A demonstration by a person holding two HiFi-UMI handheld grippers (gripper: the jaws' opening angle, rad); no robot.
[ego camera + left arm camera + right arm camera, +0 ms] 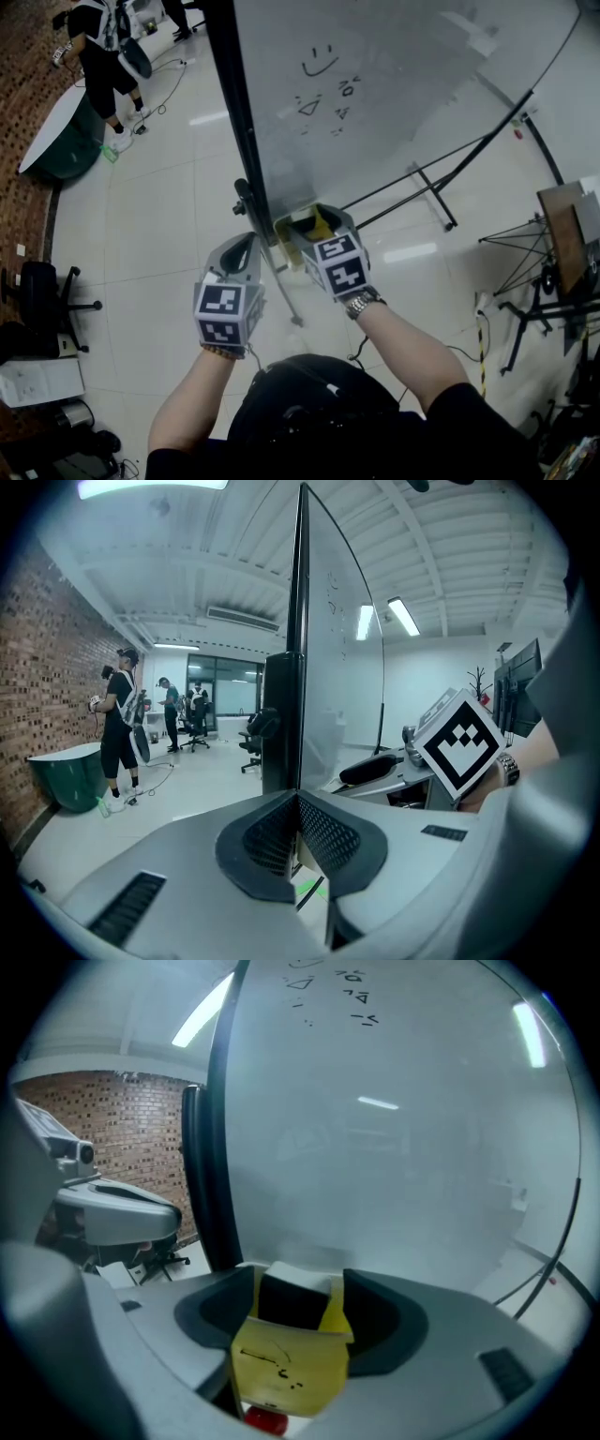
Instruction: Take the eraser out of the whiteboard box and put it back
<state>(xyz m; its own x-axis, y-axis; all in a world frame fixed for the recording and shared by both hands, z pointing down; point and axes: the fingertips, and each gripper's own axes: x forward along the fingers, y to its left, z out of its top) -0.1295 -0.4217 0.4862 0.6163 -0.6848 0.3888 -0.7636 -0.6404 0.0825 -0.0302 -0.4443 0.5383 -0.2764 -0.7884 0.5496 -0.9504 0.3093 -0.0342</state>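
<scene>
One eraser (291,1302) clamped by right gripper (298,1290) in box (286,1372), clear only in right gripper view; left gripper (298,803) closed, empty

A person (98,56) stands far left of the whiteboard (403,94); a white oval table (52,127) and black office chair (42,286) also left of it

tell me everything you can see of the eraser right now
The eraser is a yellow block with a few small dark marks on its face, a black pad at its upper end and a pale strip on top. It looks like foam or plastic. It stands upright between the right gripper's jaws, which press on both its sides, close in front of the whiteboard. The head view shows it beside a pale box.
</scene>
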